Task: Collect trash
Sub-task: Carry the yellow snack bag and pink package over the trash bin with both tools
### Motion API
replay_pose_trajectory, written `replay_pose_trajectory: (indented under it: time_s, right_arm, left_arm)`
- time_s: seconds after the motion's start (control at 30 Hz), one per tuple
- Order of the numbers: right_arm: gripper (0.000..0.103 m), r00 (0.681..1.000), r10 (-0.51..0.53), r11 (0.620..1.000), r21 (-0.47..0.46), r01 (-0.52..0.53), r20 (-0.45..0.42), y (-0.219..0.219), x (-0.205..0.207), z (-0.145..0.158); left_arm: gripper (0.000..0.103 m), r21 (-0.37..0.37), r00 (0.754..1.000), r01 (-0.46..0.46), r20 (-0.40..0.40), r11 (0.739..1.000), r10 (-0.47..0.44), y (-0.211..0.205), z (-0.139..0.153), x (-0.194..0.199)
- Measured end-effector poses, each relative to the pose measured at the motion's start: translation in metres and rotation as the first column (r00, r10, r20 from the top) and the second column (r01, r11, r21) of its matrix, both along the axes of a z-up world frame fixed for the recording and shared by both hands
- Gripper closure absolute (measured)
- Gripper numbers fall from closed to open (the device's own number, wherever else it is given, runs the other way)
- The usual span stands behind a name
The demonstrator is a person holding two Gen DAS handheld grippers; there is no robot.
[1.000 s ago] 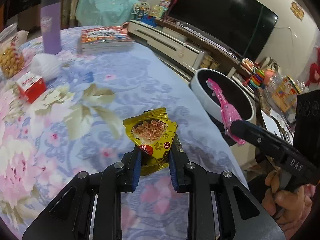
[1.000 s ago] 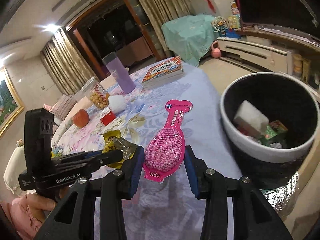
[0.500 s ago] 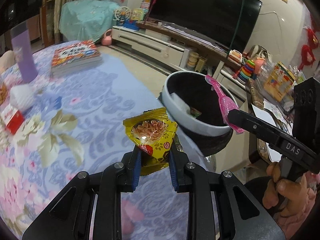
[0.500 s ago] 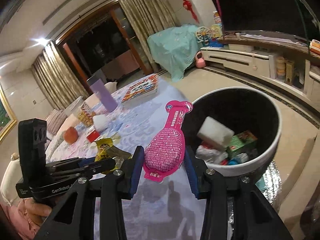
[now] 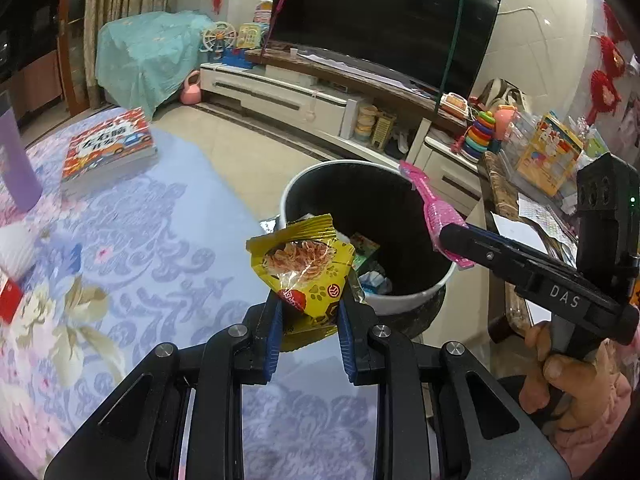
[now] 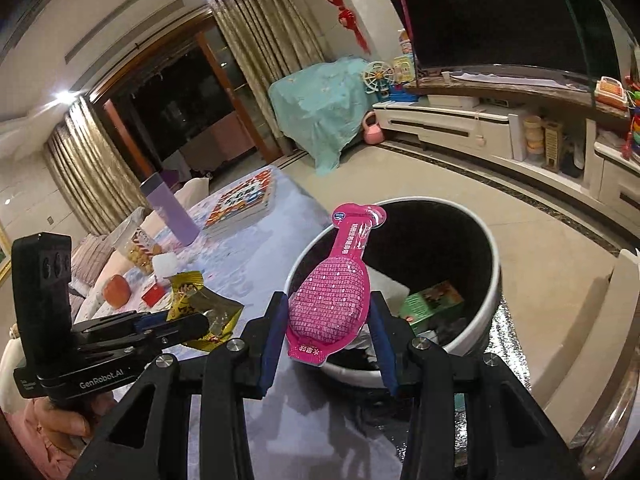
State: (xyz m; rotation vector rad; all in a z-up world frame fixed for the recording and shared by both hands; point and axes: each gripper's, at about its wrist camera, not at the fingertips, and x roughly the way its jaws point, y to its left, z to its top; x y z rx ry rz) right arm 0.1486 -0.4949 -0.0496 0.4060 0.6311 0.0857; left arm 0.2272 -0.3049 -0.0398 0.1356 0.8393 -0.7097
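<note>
Right gripper (image 6: 326,338) grips pink packet (image 6: 330,304), neck pointing up over bin (image 6: 486,320).

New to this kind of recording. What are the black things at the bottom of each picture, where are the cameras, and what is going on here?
There is no robot: a person holds a two-finger tool in each hand, and a fisheye camera on each looks along its fingers. In the left view, the left tool is shut on a crinkled yellow snack wrapper. In the right view, the right tool is shut on a pink paddle-shaped plastic package. Both are near a round white-rimmed bin that already holds rubbish. On the floral tablecloth lie a colourful book and a purple tumbler.
</note>
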Motion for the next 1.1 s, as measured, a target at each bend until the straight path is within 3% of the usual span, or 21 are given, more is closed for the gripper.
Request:
replay_pose_trajectory:
  time_s: [0.6,1.1]
  right_arm:
    - [0.062,0.999,-0.034,0.999,-0.006,0.034,-0.012,-0.028,0.01,-0.003]
    - [0.062,0.998,-0.05,0.999,0.01,0.051,-0.029,-0.049,0.021,-0.006]
  left_arm:
    - [0.08,0.02,0.999,0.037,-0.001,0.999,-0.037,-0.044,0.001,0.02]
    - [0.08,0.063,0.997,0.064,-0.042,0.996,-0.062,-0.076,-0.017,0.037]
